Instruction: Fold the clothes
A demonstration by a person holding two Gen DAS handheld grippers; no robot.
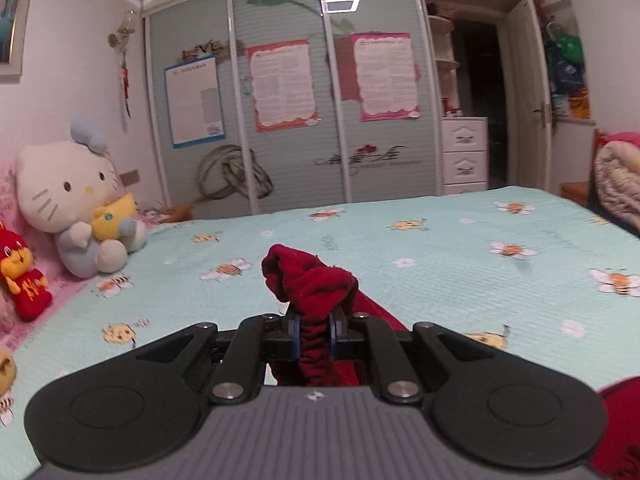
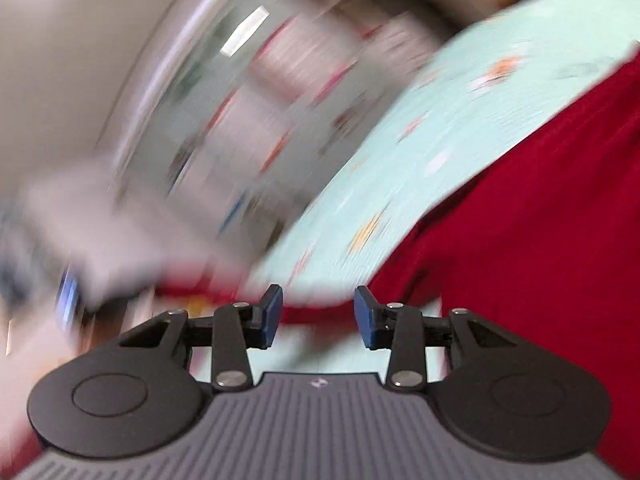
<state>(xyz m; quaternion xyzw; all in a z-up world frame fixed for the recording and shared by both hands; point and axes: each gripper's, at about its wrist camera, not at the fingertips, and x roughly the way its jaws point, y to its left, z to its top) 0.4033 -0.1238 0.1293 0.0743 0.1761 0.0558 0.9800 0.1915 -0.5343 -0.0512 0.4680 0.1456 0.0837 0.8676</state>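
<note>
Two grippers are in my feeds. My left gripper point(image 1: 314, 338) has its jaws pinching a bunched fold of the dark red garment point(image 1: 310, 280), lifted above the near edge of the bed point(image 1: 440, 240); the cloth trails down to the right. My right gripper point(image 2: 318, 316) has its jaws spread with nothing between them, and its view is tilted and blurred. Red cloth fills that view's right side over the mint bee-print bedspread point(image 2: 420, 140). A white cat plush point(image 1: 68, 192) sits by the bed's far left corner
</note>
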